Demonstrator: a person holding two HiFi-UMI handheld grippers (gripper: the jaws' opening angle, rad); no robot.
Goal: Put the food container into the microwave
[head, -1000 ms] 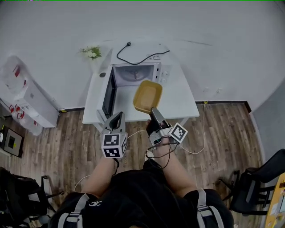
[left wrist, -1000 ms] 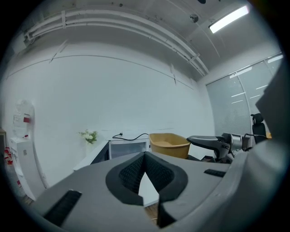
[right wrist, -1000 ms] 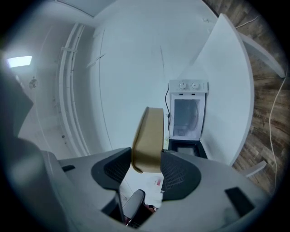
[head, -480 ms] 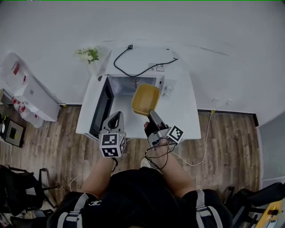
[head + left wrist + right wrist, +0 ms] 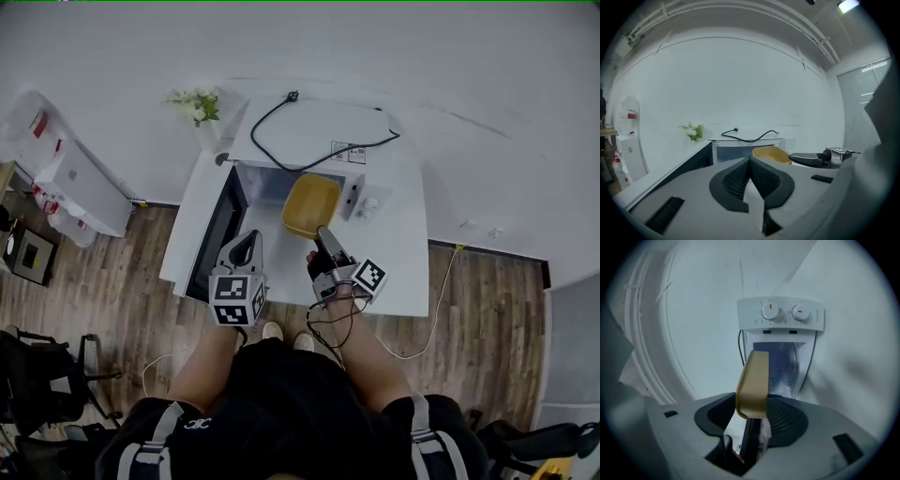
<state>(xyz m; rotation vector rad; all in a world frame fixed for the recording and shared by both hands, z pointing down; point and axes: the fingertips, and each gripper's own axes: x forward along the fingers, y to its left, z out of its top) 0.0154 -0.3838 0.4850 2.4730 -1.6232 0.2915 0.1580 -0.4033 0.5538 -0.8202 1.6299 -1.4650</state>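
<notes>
The yellow food container (image 5: pixel 311 204) hangs at the mouth of the white microwave (image 5: pixel 319 141), whose door (image 5: pixel 214 242) stands swung open to the left. My right gripper (image 5: pixel 324 234) is shut on the container's near rim. In the right gripper view the container (image 5: pixel 753 380) shows edge-on between the jaws, in front of the lit cavity (image 5: pixel 785 365) and below the two dials (image 5: pixel 781 312). My left gripper (image 5: pixel 246 249) hovers beside the open door, shut with nothing in it. The left gripper view shows the container (image 5: pixel 771 153) in front of the microwave (image 5: pixel 738 150).
A black power cord (image 5: pixel 309 133) lies across the microwave's top. A small vase of flowers (image 5: pixel 196 105) stands at the back left corner of the white table (image 5: pixel 405 274). White plastic boxes (image 5: pixel 73 186) sit on the floor to the left, a dark chair (image 5: pixel 42 384) lower left.
The right gripper has carried the container forward, from in front of the table edge to the microwave's opening. The left gripper has followed alongside, still shut.
</notes>
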